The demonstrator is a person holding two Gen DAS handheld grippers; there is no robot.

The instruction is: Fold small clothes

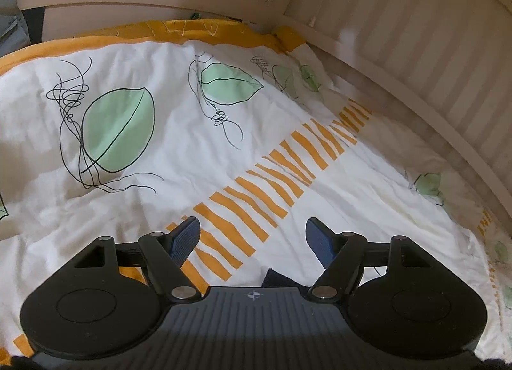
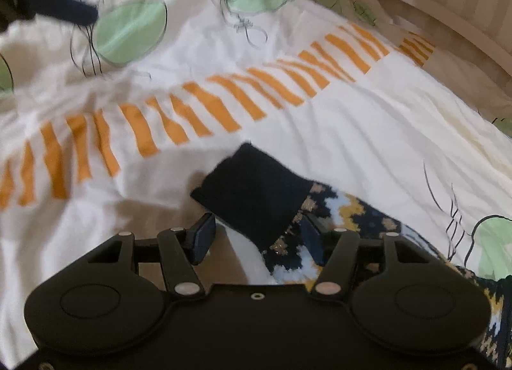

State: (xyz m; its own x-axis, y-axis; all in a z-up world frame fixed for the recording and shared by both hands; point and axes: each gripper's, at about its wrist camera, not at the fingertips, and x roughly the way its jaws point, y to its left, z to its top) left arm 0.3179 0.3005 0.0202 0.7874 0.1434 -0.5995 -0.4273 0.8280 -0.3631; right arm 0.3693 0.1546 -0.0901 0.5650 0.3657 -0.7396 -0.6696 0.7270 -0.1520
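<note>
The sock (image 2: pixel 256 190) lay on the duvet (image 2: pixel 352 133), just ahead of the right gripper (image 2: pixel 256 235). Its dark navy cuff end pointed up the bed toward the orange stripes (image 2: pixel 192 107); its patterned part, in navy, pale blue, yellow and glittery beige, ran off toward the lower right under the gripper's body. The right gripper's jaws stood apart, the right-hand finger (image 2: pixel 315 238) over or against the patterned part, the other finger (image 2: pixel 203 235) clear of the cuff on bare cover; whether the first one touched the sock could not be told. Nothing was pinched.

In the left wrist view only a small navy corner of the sock (image 1: pixel 276 277) showed, at the near edge of the left gripper (image 1: pixel 252 238). Its jaws were wide apart with only the duvet (image 1: pixel 179 158) between them, holding nothing.

The duvet was white, with green leaves (image 1: pixel 118 130) and the orange stripes (image 1: pixel 256 203) across it. A pale wooden frame (image 1: pixel 432 59) ran along its far side. The right view was blurred.
</note>
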